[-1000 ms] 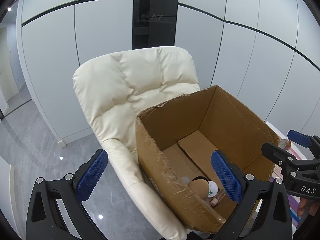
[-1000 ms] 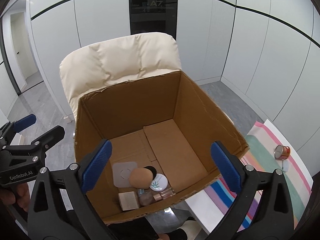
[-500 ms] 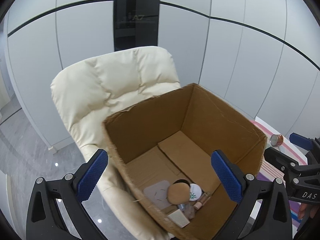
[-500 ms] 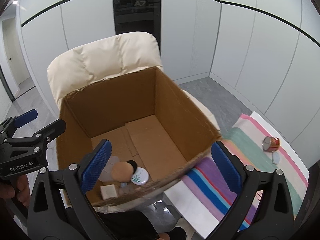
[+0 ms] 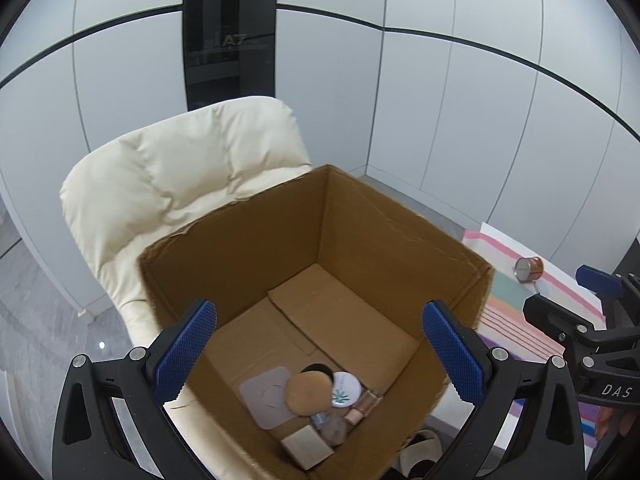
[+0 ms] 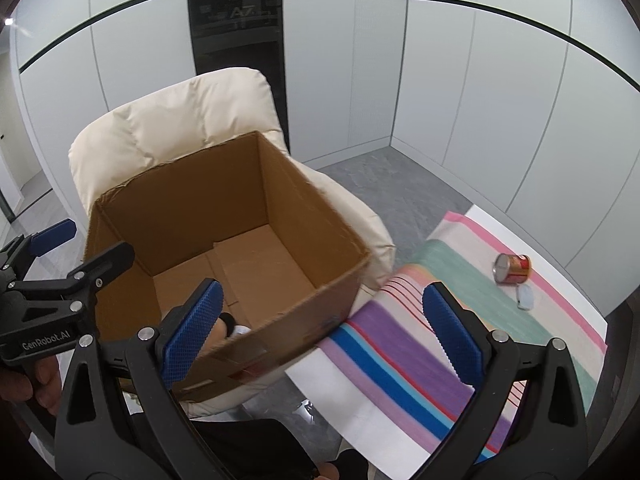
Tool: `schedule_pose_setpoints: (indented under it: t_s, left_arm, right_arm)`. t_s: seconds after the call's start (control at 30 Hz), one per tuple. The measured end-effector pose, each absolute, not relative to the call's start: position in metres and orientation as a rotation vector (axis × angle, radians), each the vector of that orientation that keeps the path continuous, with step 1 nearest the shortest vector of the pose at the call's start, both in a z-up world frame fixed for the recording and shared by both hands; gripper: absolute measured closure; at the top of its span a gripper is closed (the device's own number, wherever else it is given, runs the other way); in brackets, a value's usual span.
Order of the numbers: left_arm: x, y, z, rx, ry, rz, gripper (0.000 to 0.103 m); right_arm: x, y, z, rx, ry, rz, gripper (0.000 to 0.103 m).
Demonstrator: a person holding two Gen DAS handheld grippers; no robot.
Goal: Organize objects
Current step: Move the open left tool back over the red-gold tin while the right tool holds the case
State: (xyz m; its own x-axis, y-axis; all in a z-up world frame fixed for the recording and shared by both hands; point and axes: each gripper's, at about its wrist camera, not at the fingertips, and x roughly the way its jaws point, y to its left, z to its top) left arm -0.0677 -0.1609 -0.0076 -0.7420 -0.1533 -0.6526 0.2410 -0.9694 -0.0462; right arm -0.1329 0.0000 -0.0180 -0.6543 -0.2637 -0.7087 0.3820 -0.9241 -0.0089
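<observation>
Left tool (image 5: 316, 350): gaping wide, nothing held, poised above the near edge of the box.
Right tool (image 6: 320, 330): equally wide, nothing between the pads, aimed past the box corner toward the striped cloth.
Items already packed (image 5: 316, 404): clustered at 6 o'clock on the box floor; a tan round puff, a white round lid with a green leaf mark, a grey square pad, a small beige block and small bottles, touching one another.
Cardboard box (image 5: 384, 240): open-topped, resting on the seat of the cream armchair; most of its floor bare toward 12 o'clock.
Striped cloth (image 6: 420, 360): spread over the white tabletop at 3 o'clock from the box.
Red can (image 6: 512, 267): lying on its side on the cloth, well apart from the box, at about 2 o'clock in the right wrist view.
Small pale tag (image 6: 525, 298): flat on the cloth just beside the can.
Cream armchair (image 5: 180, 176): behind and under the box, backrest at 11 o'clock.
Progress: judged mostly done; can and tag apparently left to collect.
</observation>
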Motion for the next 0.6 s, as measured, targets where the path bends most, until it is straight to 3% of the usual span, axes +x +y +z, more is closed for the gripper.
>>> schedule_pose_setpoints:
  t_s: [0.6]
  left_arm:
    - [-0.094,-0.108,-0.011,1.064,0.165,-2.82,0.0]
  right_arm:
    - [-0.136,0.063,-0.019,1.113,0.174,-2.653,0.002]
